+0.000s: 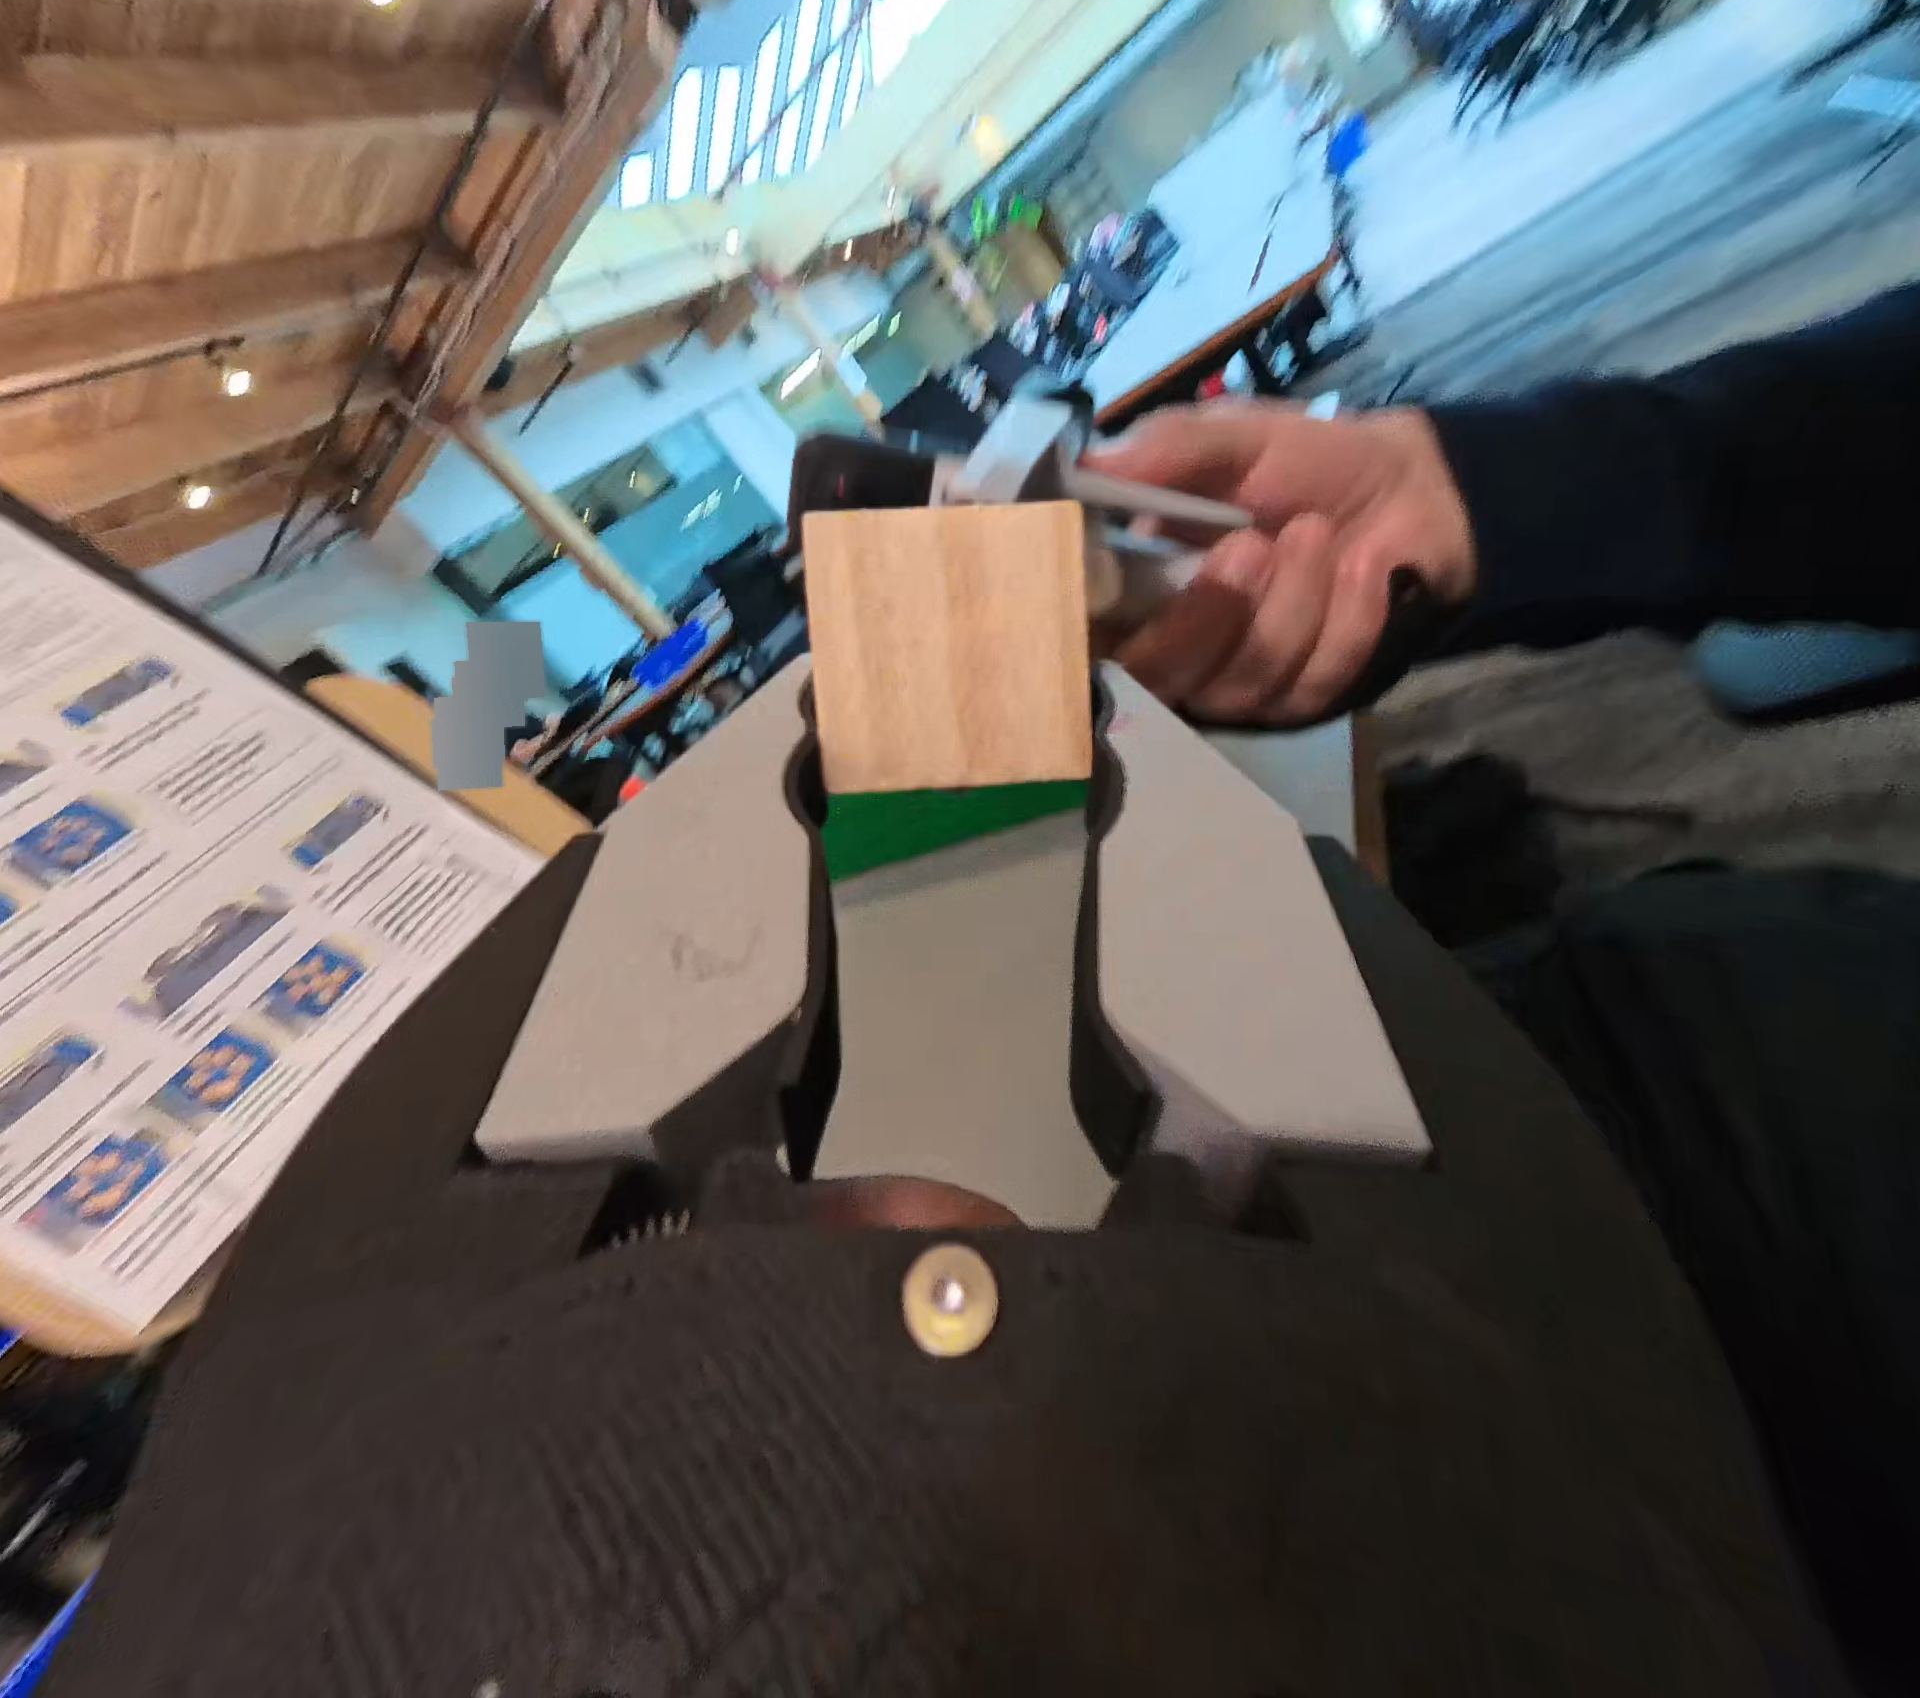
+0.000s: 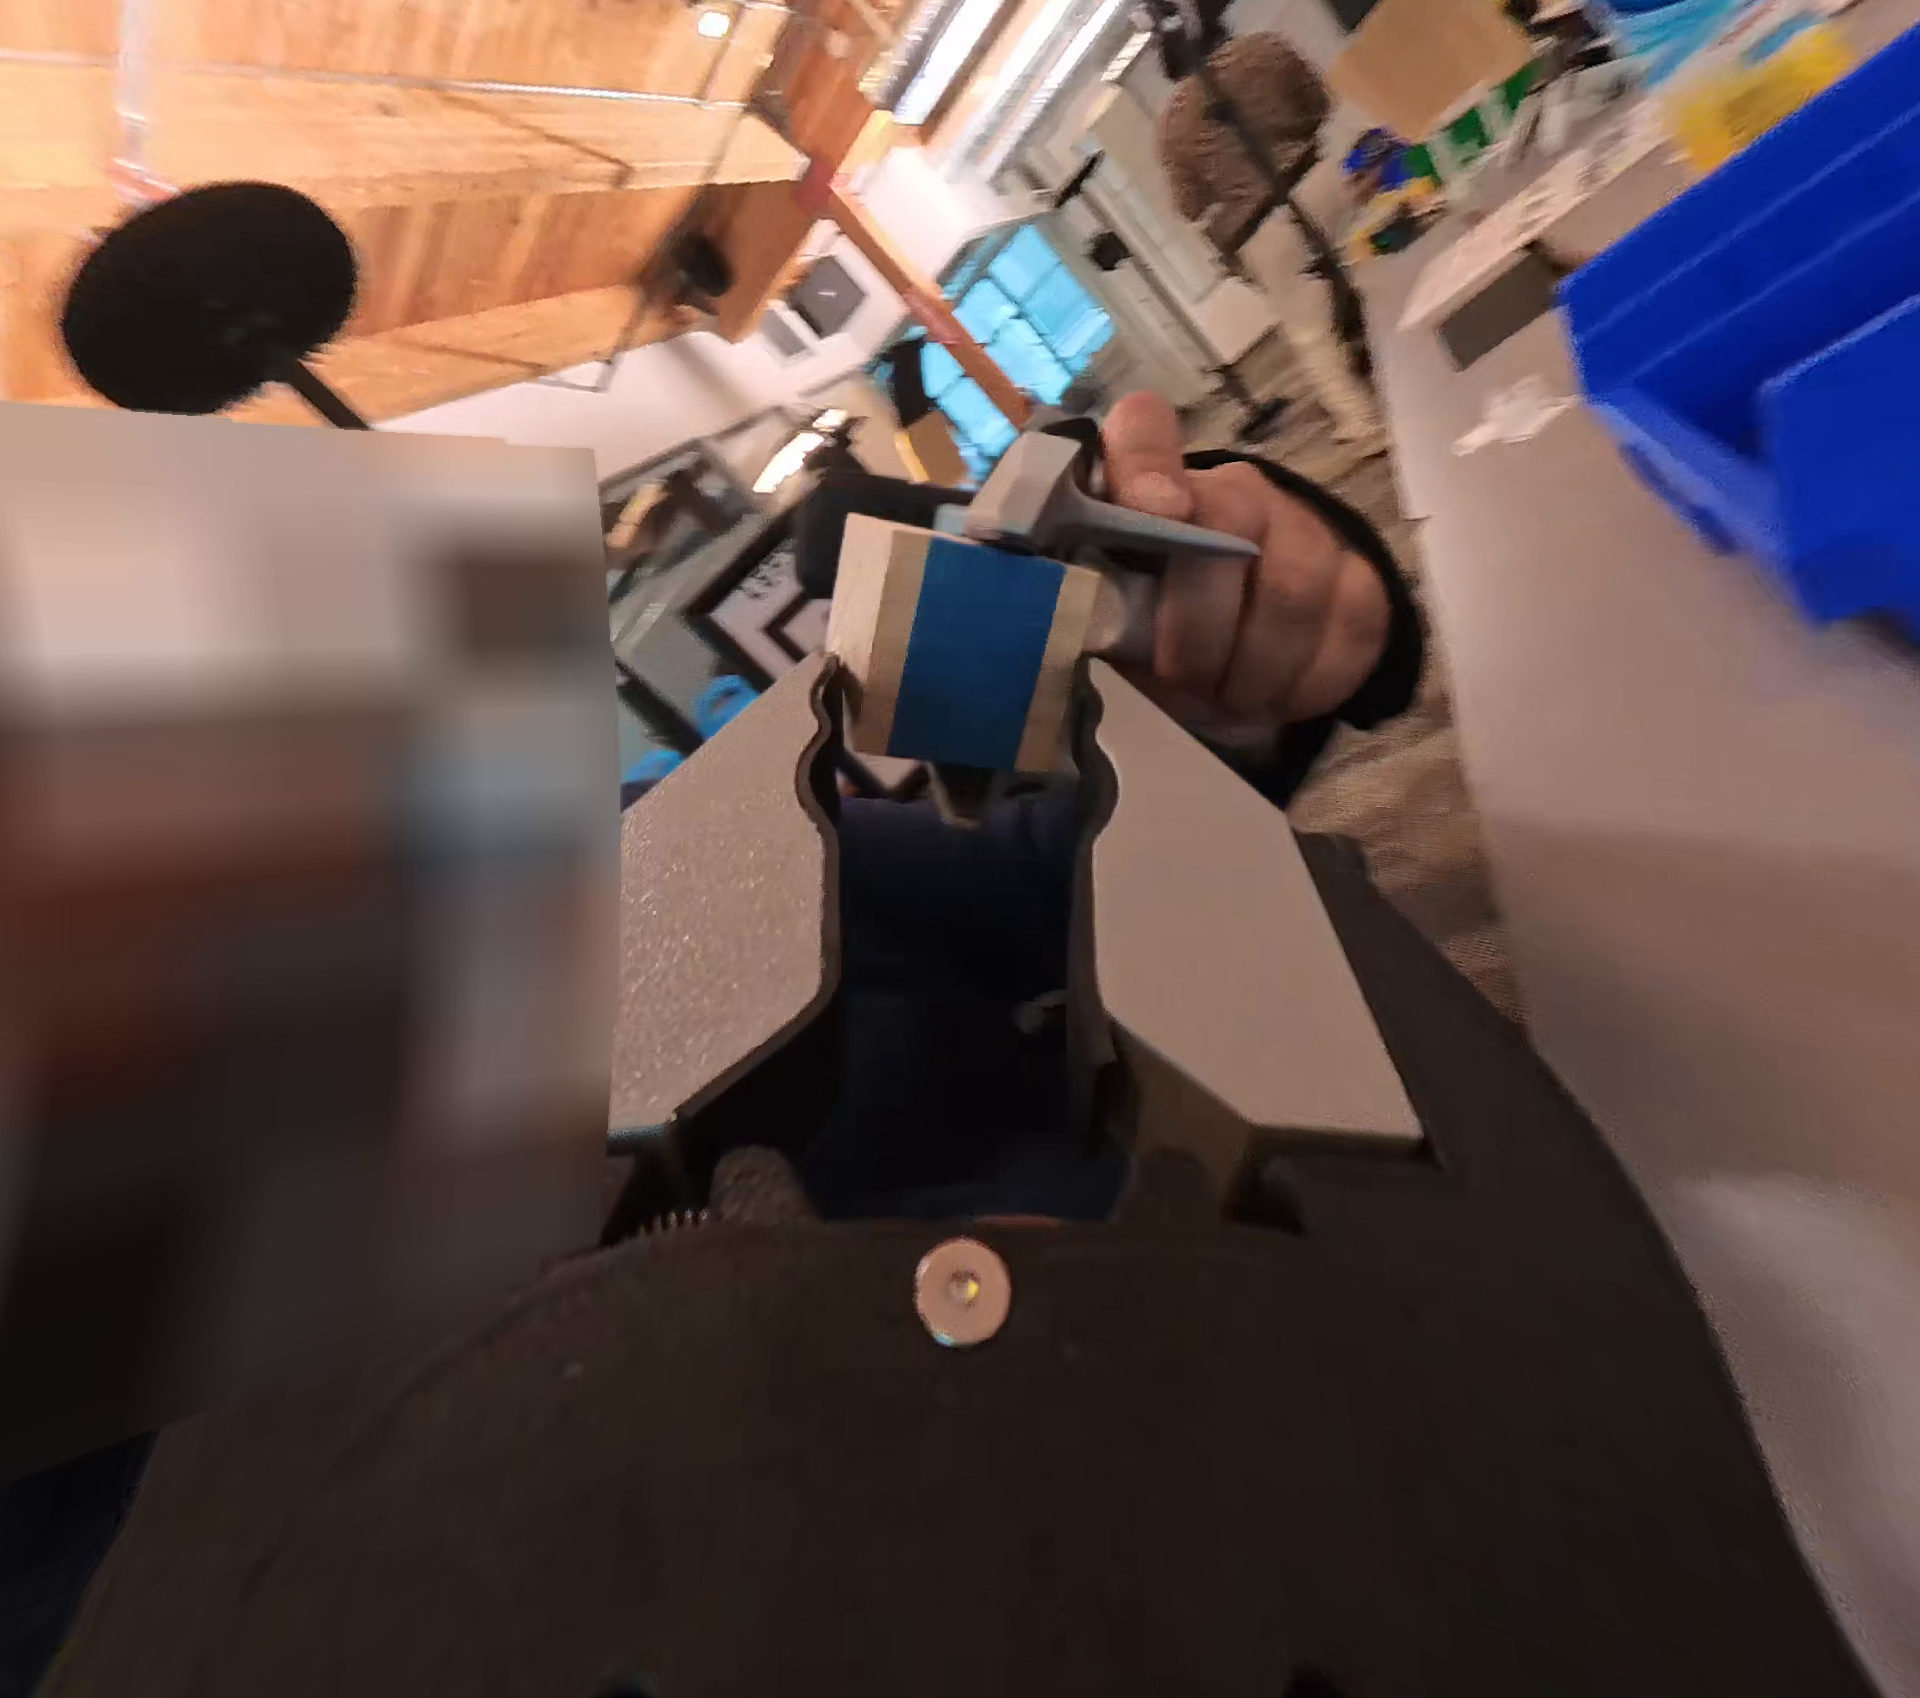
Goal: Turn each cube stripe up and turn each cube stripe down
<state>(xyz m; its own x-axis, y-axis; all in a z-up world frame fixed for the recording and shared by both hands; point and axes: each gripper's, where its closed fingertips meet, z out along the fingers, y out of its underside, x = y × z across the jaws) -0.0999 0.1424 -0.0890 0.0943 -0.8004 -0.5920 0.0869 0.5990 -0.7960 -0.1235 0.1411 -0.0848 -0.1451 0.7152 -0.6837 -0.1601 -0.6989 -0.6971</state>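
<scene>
Both wrist cameras tilt up toward the ceiling, close behind their fingers, facing each other.

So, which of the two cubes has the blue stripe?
The cube in the right tongs: its blue-striped cube shows a wide blue band. The other cube, in the left tongs, shows green.
</scene>
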